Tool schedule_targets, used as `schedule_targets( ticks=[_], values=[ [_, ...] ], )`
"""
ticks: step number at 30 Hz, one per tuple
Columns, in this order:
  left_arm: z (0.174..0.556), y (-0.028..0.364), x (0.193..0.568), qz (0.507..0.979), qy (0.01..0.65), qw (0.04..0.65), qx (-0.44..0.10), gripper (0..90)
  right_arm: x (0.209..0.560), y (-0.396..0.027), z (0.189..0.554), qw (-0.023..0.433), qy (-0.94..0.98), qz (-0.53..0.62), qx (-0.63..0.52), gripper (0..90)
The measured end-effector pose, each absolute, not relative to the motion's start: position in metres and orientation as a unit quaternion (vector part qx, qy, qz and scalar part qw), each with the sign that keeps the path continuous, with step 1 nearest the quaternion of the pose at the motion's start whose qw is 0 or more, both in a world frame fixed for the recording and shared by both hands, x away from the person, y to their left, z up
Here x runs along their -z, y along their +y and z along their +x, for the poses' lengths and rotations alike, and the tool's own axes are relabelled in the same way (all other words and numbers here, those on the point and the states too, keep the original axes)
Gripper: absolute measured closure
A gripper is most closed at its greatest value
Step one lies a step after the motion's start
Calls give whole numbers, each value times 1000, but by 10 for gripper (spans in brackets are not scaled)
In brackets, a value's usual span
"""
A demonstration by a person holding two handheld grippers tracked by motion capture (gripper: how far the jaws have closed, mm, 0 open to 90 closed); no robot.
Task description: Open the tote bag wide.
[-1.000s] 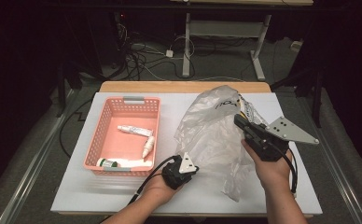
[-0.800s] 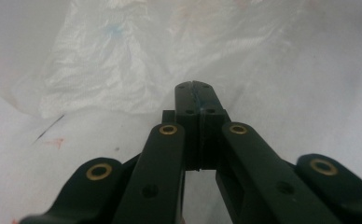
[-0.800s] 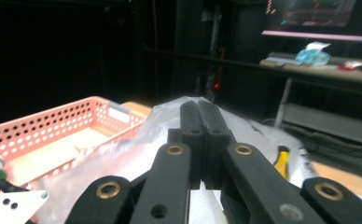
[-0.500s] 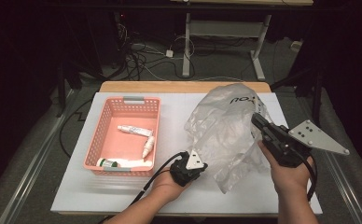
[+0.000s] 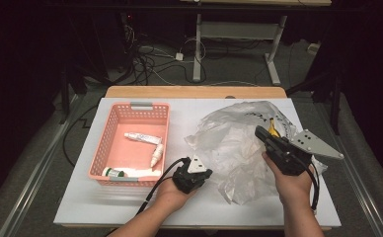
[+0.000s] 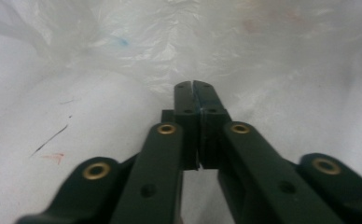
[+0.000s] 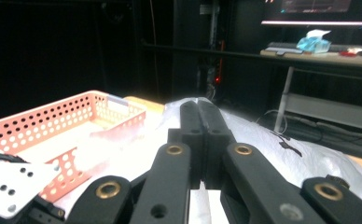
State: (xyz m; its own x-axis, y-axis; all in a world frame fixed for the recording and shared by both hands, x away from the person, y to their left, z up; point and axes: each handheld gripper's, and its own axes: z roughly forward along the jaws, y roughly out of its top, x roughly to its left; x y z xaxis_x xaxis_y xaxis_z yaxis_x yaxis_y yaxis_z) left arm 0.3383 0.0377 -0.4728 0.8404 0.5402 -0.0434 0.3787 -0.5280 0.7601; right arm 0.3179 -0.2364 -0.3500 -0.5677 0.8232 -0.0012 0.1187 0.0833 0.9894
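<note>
Person w/ a gripper in each hand works a crumpled clear plastic bag (image 5: 239, 148) on a white table (image 5: 81, 207). Left gripper (image 5: 199, 174) sits at the bag's near-left edge; its jaws have just been opening a crack, still nearly together, w/ nothing visibly pinched. Right gripper (image 5: 261, 133) stands over the bag's right side, jaws together; film caught between them can't be told. Pink basket (image 5: 145, 106) w/ tubes (image 5: 142, 138) lies left of both.

To your left you have a pink perforated basket (image 5: 111, 143) holding a white tube (image 5: 142, 138), a small white bottle (image 5: 156, 155) and a green-capped tube (image 5: 114, 173). Behind the white table (image 5: 179, 118) cables (image 5: 150, 57) lie tangled on the floor.
</note>
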Motion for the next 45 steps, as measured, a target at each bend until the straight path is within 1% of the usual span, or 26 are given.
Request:
schedule_targets(
  ticks=[1, 2, 4, 8, 9, 10, 12, 15, 16, 20, 24, 25, 26, 27, 29, 32, 36, 40, 45],
  values=[
    [337, 39, 472, 867, 262, 413, -96, 732, 352, -235, 320, 303, 677, 346, -575, 900],
    [335, 40, 471, 866, 260, 418, -95, 702, 352, -234, 321, 299, 677, 347, -576, 900],
    [329, 43, 464, 860, 253, 435, -88, 602, 351, -234, 322, 299, 681, 340, -575, 900],
    [321, 47, 456, 854, 239, 454, -88, 460, 350, -233, 321, 299, 682, 337, -577, 900],
    [319, 49, 454, 850, 236, 462, -87, 460, 350, -233, 321, 299, 682, 337, -577, 900],
    [317, 51, 452, 847, 234, 470, -87, 396, 350, -233, 319, 299, 681, 336, -578, 900],
    [312, 56, 449, 837, 230, 489, -81, 372, 351, -234, 318, 294, 680, 335, -582, 900],
    [310, 60, 449, 831, 229, 501, -76, 271, 353, -234, 315, 291, 680, 337, -583, 900],
    [308, 63, 448, 820, 235, 517, -71, 256, 356, -234, 314, 288, 681, 337, -583, 900],
    [308, 69, 441, 809, 245, 528, -77, 170, 360, -235, 315, 285, 682, 342, -580, 900],
    [306, 71, 439, 814, 239, 522, -88, 131, 363, -236, 315, 280, 682, 345, -581, 900],
    [305, 71, 435, 818, 240, 516, -86, 64, 365, -237, 315, 277, 683, 347, -580, 900],
    [305, 71, 435, 818, 240, 516, -86, 43, 365, -237, 315, 277, 683, 347, -580, 900],
    [303, 71, 434, 816, 241, 518, -86, 43, 365, -237, 316, 279, 683, 344, -581, 900],
    [300, 73, 426, 812, 239, 524, -90, 0, 365, -237, 316, 276, 680, 345, -584, 900],
    [298, 76, 421, 809, 237, 530, -90, 0, 364, -238, 316, 278, 678, 346, -587, 900],
    [297, 83, 413, 806, 243, 530, -104, 0, 363, -240, 315, 280, 672, 350, -590, 900],
    [302, 92, 412, 805, 258, 523, -107, 0, 362, -242, 315, 280, 670, 352, -591, 900],
    [307, 107, 409, 800, 274, 519, -126, 0, 362, -243, 316, 281, 670, 348, -592, 900]
  ],
)
